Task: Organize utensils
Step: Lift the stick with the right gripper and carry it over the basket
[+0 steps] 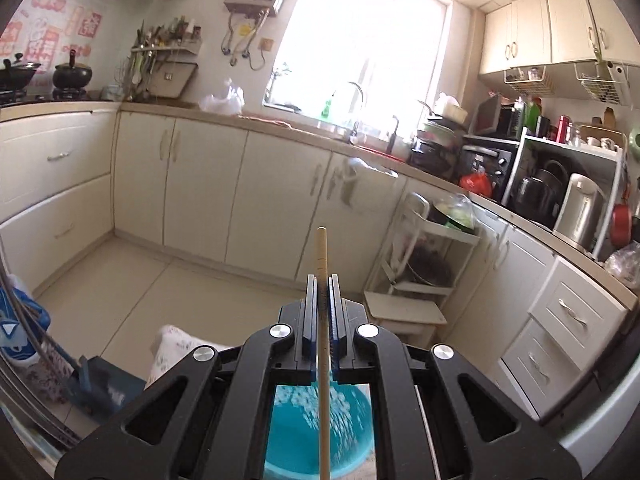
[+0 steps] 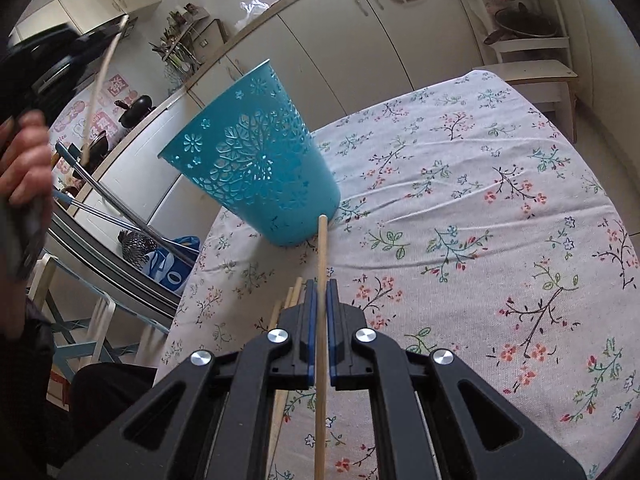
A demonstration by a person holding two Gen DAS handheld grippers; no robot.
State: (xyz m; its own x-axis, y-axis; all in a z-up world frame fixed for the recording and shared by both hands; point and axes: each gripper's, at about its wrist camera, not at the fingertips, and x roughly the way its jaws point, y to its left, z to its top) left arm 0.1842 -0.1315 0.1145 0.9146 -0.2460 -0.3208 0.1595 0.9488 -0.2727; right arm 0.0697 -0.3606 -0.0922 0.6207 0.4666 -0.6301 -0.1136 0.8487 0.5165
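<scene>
Each gripper, left (image 1: 322, 280) and right (image 2: 321, 286), is clamped on one pale wooden chopstick (image 2: 321, 320), so the next move is probably lowering them into the turquoise perforated plastic basket (image 2: 256, 156) standing on the flowered tablecloth (image 2: 480, 240).

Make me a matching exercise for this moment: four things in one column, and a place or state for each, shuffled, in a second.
Things
1. left gripper
2. basket
3. loose chopsticks
4. tablecloth

Places or states
A. lying on the cloth, just left of the right gripper
B. teal, cut-out walls, standing on the table
C. floral print, covering the table
D. shut on one chopstick, aimed at the kitchen cabinets

Pairs: 1-D, 2-B, 3-A, 4-C
</scene>
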